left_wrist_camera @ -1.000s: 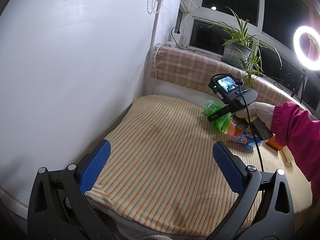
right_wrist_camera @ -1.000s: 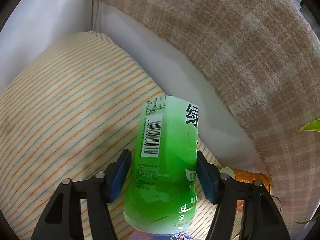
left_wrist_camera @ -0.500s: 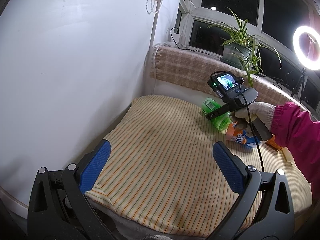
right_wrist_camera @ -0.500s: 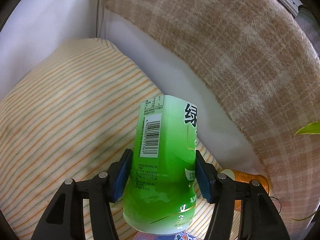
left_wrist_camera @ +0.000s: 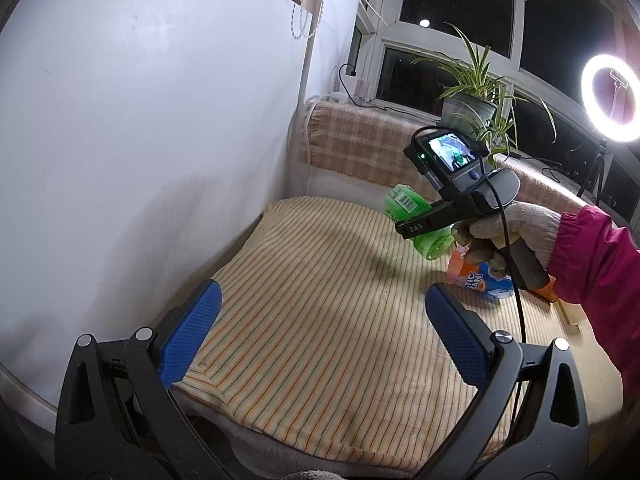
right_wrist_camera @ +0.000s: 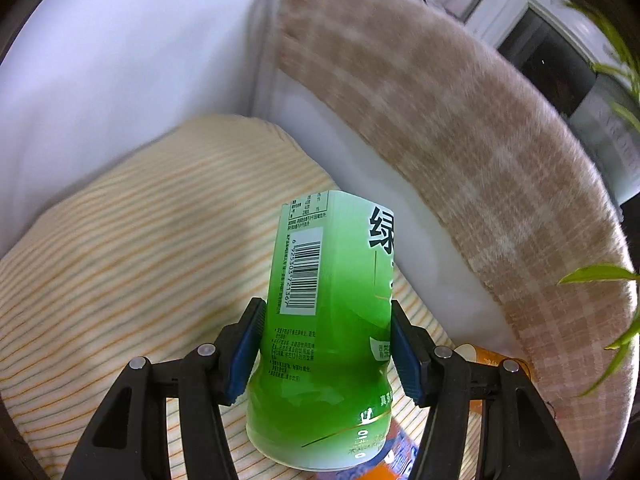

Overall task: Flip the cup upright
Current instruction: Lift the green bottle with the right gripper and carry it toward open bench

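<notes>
Our right gripper (right_wrist_camera: 326, 350) clamps its blue pads (right_wrist_camera: 249, 350) on both sides of the translucent green plastic cup with a printed barcode label (right_wrist_camera: 328, 320), gripping it around the middle. In the left wrist view that green cup (left_wrist_camera: 416, 220) sits tilted at about 2 o'clock, lifted off the yellow striped cloth-covered surface (left_wrist_camera: 320, 300), with our white-gloved right hand (left_wrist_camera: 508, 236) on the handle. Just beside it, at 3 o'clock, lies an orange and blue labelled cup (left_wrist_camera: 476, 280) on its side. Our left gripper (left_wrist_camera: 320, 336) hangs at 6 o'clock with its pads spread wide and nothing between them. At 1 o'clock a potted spider plant (left_wrist_camera: 472, 96) stands on the sill above a beige checked blanket (left_wrist_camera: 360, 148), near a glowing ring light (left_wrist_camera: 610, 106).
</notes>
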The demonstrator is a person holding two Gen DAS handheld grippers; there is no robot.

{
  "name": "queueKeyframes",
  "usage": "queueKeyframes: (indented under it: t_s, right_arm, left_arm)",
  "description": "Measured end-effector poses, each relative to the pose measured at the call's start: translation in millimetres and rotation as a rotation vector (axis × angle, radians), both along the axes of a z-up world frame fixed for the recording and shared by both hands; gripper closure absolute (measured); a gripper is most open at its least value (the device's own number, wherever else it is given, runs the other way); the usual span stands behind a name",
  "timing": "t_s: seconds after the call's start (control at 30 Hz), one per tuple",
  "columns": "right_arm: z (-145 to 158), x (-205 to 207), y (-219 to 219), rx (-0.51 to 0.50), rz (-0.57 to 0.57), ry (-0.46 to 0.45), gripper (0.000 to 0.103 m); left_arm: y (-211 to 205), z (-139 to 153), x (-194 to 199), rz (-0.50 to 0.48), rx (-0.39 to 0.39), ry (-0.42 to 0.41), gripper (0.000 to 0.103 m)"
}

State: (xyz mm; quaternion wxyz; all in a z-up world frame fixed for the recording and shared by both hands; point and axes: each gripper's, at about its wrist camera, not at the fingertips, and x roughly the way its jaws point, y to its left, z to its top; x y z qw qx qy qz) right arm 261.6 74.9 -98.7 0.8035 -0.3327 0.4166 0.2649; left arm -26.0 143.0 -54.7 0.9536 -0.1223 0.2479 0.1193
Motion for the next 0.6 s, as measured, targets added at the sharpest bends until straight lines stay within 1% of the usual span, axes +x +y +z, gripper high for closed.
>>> queueKeyframes:
  t_s: [0.27, 0.3, 0.47, 0.5, 0.6]
  right_arm:
    - [40, -53, 1, 0.067, 0.06, -0.044, 0.042]
    - [40, -58, 5, 0.075, 0.064, -0.047, 0.042]
    - [54, -97, -12, 0.13, 0.088, -0.074, 0.042]
    - [52, -99, -14, 0.139, 0.09, -0.076, 0.042]
    - [60, -119, -31, 0.171, 0.092, -0.084, 0.042]
  left_arm:
    - [-4, 6, -12, 0.003, 0.01, -0.019, 0.0]
    - [-5, 7, -14, 0.003, 0.011, -0.021, 0.0]
    - [-13, 12, -24, -0.001, 0.023, -0.036, 0.0]
    - [-15, 13, -26, -0.003, 0.025, -0.04, 0.0]
    - [-20, 15, -30, -0.008, 0.031, -0.046, 0.0]
